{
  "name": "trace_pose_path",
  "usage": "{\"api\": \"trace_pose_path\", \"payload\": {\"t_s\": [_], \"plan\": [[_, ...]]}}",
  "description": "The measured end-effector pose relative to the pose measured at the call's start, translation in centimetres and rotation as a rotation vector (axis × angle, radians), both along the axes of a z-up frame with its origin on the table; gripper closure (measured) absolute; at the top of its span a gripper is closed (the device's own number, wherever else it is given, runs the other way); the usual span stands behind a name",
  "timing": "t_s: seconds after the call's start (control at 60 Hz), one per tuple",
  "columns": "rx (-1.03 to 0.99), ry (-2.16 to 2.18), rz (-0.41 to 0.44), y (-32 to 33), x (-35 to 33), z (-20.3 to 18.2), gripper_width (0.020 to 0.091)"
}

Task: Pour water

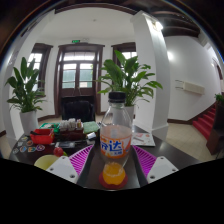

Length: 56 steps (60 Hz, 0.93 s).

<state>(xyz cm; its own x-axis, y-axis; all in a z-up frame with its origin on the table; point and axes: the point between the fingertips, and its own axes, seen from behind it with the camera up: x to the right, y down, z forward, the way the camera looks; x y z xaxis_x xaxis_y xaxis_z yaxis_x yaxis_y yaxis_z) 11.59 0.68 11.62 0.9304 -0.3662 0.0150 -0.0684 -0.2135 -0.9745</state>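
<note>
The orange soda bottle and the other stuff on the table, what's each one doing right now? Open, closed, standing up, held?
Orange soda bottle: upright, white cap on, partly full, standing between the fingers.
Gripper: the fingers flank the bottle; cannot tell if they press on it.
Yellow cup: upright on the table, left of the fingers; contents not visible.
Red container: sitting on the table, further back.
Double doors: closed.

We see a bottle (116, 140) standing upright on the surface (180, 152) between the fingers of the hand-held gripper (113, 161), small items (55, 132) to its left, and two potted plants (25, 95) behind, flanking a door (78, 80).
</note>
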Motion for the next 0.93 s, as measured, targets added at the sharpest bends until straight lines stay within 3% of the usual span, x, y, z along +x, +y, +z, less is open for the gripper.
{"api": "trace_pose_path", "payload": {"t_s": [0.217,0.333,0.6,0.933], "plan": [[-0.084,0.018,0.040,-6.4,-2.4,-1.9,0.0376],[-0.123,0.022,0.108,-9.8,-5.0,-1.7,0.0371],[-0.095,0.027,0.196,-14.4,-9.9,2.5,0.0370],[-0.039,0.003,0.265,-15.6,-13.7,6.9,0.0371]]}}
